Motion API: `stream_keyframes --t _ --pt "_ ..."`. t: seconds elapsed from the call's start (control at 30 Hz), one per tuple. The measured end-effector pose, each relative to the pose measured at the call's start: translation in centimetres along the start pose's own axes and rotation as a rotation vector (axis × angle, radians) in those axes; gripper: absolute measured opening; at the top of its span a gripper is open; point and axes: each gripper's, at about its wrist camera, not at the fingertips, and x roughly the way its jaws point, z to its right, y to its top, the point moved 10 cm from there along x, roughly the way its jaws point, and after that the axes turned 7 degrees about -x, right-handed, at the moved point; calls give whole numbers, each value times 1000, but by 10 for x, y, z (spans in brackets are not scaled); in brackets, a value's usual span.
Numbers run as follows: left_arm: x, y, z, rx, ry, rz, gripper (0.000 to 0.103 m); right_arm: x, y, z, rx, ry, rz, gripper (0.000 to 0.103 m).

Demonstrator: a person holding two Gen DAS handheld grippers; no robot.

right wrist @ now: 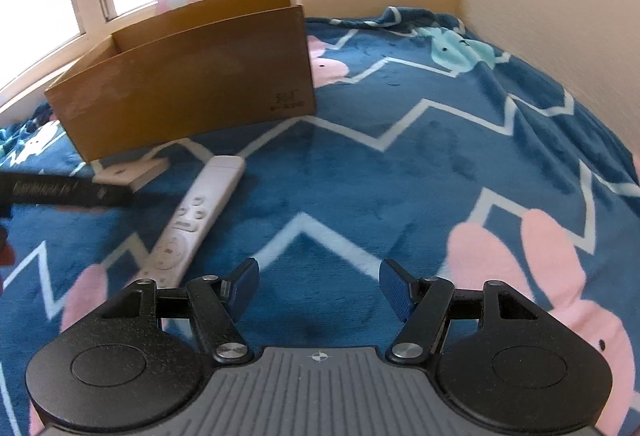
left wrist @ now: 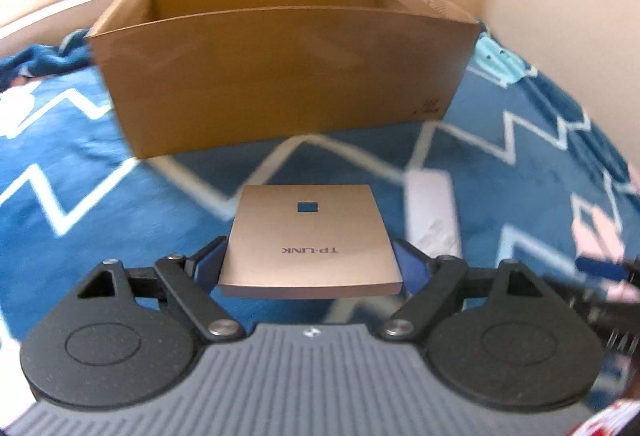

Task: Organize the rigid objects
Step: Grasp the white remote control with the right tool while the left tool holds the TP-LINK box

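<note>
left tongs (left wrist: pixel 310 268) clamping gold router (left wrist: pixel 310 242), right tongs (right wrist: pixel 318 286) wide, cardboard box (left wrist: pixel 280 76) beyond

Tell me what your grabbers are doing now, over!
Left gripper shut on TP-LINK router, lifted. Right gripper open, empty. Cardboard box ahead, open. White remote lies on blanket.

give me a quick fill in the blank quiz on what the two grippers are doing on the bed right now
1. The left gripper is shut on a tan square device printed with the brand name ____.
2. The right gripper is open and holds ____.
3. The white remote lies on the blue ____, in front of the box.
4. The cardboard box has its top ____.

Missing words: TP-LINK; nothing; blanket; open
</note>
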Motion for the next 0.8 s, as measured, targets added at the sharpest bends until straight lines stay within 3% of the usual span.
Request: stream_keyframes --t 0.2,0.47,0.8 --pt "-23 -33 -47 41 81 14 84 4 0 -31 -4 48 -12 64" --pt "-30 -55 -70 8 72 7 84 20 9 -77 -19 85 -16 64" --pt "-31 -53 -75 12 56 24 84 52 21 -92 -32 36 -32 63"
